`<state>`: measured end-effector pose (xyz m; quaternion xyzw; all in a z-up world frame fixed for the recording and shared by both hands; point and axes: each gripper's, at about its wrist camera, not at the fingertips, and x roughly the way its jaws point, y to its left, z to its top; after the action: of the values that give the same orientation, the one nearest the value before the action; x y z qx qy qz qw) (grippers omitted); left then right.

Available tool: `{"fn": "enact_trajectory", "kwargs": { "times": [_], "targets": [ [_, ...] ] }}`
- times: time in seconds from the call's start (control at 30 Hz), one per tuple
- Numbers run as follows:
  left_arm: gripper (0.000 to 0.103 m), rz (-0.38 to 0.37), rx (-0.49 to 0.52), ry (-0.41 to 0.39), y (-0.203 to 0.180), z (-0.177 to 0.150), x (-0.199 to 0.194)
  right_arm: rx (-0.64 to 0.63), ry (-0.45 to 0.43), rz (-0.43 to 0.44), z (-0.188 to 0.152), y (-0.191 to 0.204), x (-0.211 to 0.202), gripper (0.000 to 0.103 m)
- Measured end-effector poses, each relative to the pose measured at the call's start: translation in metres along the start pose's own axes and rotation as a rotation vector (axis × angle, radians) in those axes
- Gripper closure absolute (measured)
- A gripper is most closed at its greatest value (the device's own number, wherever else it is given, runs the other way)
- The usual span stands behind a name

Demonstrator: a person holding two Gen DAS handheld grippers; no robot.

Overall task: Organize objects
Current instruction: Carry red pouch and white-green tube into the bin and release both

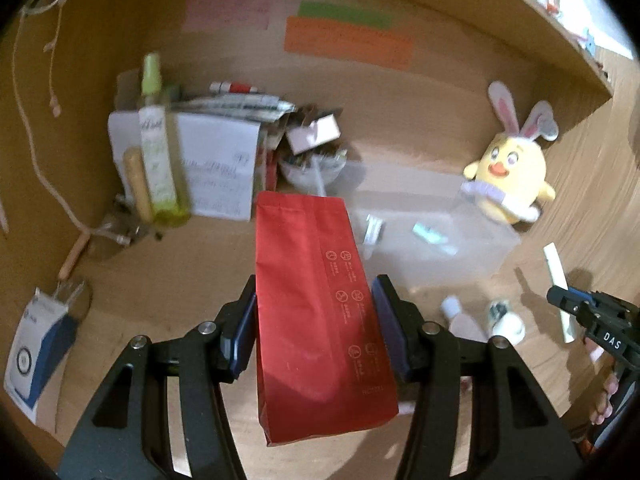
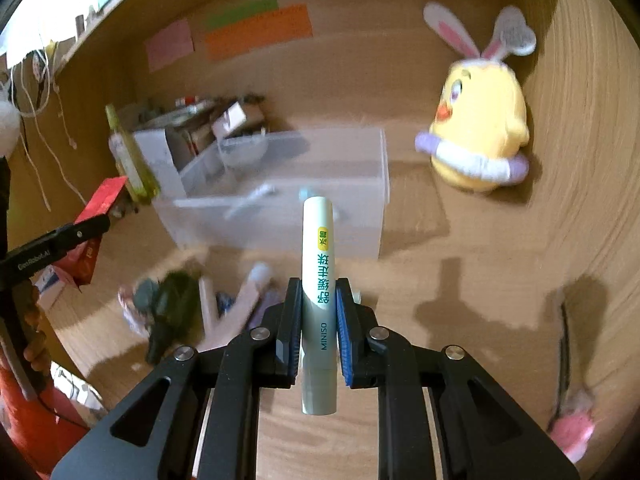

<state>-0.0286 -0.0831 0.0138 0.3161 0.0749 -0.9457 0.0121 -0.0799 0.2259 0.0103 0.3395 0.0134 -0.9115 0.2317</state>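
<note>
Wooden surface [image 1: 224, 264] with a wood back wall carrying pink, green and orange paper notes. Landmark: clear plastic bin [image 2: 280, 216], standing mid-surface. My left gripper [image 1: 316, 320] is closed on a red foil pouch [image 1: 320, 312], both pads pressed to its sides; the pouch is held in the air just left of the bin. My right gripper [image 2: 319, 332] is clamped on a pale green MINISO tube [image 2: 318, 300], which points toward the bin's front wall. Yellow chick plush with rabbit ears [image 2: 480, 120] sits right of the bin. Green spray bottle [image 1: 158, 152] stands left of the bin. Small items lie scattered in front of the bin, too blurred to name.
</note>
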Motion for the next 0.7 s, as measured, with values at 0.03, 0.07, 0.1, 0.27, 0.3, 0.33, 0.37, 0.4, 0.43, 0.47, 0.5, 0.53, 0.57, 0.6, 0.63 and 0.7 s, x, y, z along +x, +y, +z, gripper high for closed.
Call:
{"fn": "enact_trajectory", "kwargs": {
  "times": [0.03, 0.07, 0.1, 0.27, 0.3, 0.33, 0.37, 0.4, 0.43, 0.47, 0.5, 0.53, 0.57, 0.6, 0.63, 0.7],
  "targets": [
    [0.048, -0.014, 0.001, -0.007, -0.002, 0.007, 0.001, -0.004, -0.013, 0.001, 0.006, 0.0, -0.002, 0.089],
    [0.048, -0.023, 0.0, -0.013, -0.003, 0.012, 0.001, -0.008, -0.025, 0.0, 0.012, 0.001, -0.002, 0.089],
    [0.048, -0.027, 0.001, -0.018, -0.004, 0.016, 0.001, -0.013, -0.04, -0.002, 0.018, 0.001, -0.003, 0.089],
    [0.048, -0.05, 0.016, -0.048, -0.012, 0.044, 0.003, -0.035, -0.105, 0.002, 0.051, 0.008, -0.004, 0.089],
    [0.048, -0.054, 0.017, -0.053, -0.013, 0.049, 0.004, -0.035, -0.113, 0.01, 0.059, 0.009, -0.003, 0.089],
    [0.048, -0.057, 0.021, -0.058, -0.014, 0.054, 0.005, -0.036, -0.118, 0.018, 0.064, 0.01, -0.001, 0.089],
    [0.048, -0.059, 0.024, -0.062, -0.016, 0.06, 0.006, -0.036, -0.121, 0.026, 0.07, 0.011, 0.001, 0.089],
    [0.048, -0.06, 0.027, -0.065, -0.017, 0.065, 0.008, -0.036, -0.123, 0.034, 0.075, 0.012, 0.003, 0.089],
    [0.048, -0.065, 0.029, -0.066, -0.019, 0.07, 0.009, -0.038, -0.125, 0.04, 0.082, 0.014, 0.006, 0.089],
    [0.048, -0.068, 0.033, -0.067, -0.021, 0.076, 0.013, -0.039, -0.126, 0.045, 0.087, 0.015, 0.01, 0.089],
    [0.048, -0.065, 0.036, -0.067, -0.022, 0.079, 0.015, -0.041, -0.125, 0.048, 0.09, 0.016, 0.013, 0.089],
    [0.048, -0.061, 0.042, -0.067, -0.025, 0.084, 0.02, -0.043, -0.123, 0.051, 0.095, 0.018, 0.018, 0.089],
    [0.048, -0.059, 0.047, -0.065, -0.026, 0.087, 0.023, -0.047, -0.118, 0.053, 0.099, 0.02, 0.023, 0.089],
    [0.048, -0.056, 0.052, -0.064, -0.027, 0.089, 0.027, -0.052, -0.111, 0.055, 0.103, 0.022, 0.03, 0.089],
    [0.048, -0.052, 0.057, -0.061, -0.029, 0.092, 0.031, -0.053, -0.106, 0.053, 0.105, 0.023, 0.034, 0.089],
    [0.048, -0.046, 0.066, -0.051, -0.032, 0.097, 0.041, -0.061, -0.085, 0.053, 0.109, 0.026, 0.047, 0.089]
  ]
}}
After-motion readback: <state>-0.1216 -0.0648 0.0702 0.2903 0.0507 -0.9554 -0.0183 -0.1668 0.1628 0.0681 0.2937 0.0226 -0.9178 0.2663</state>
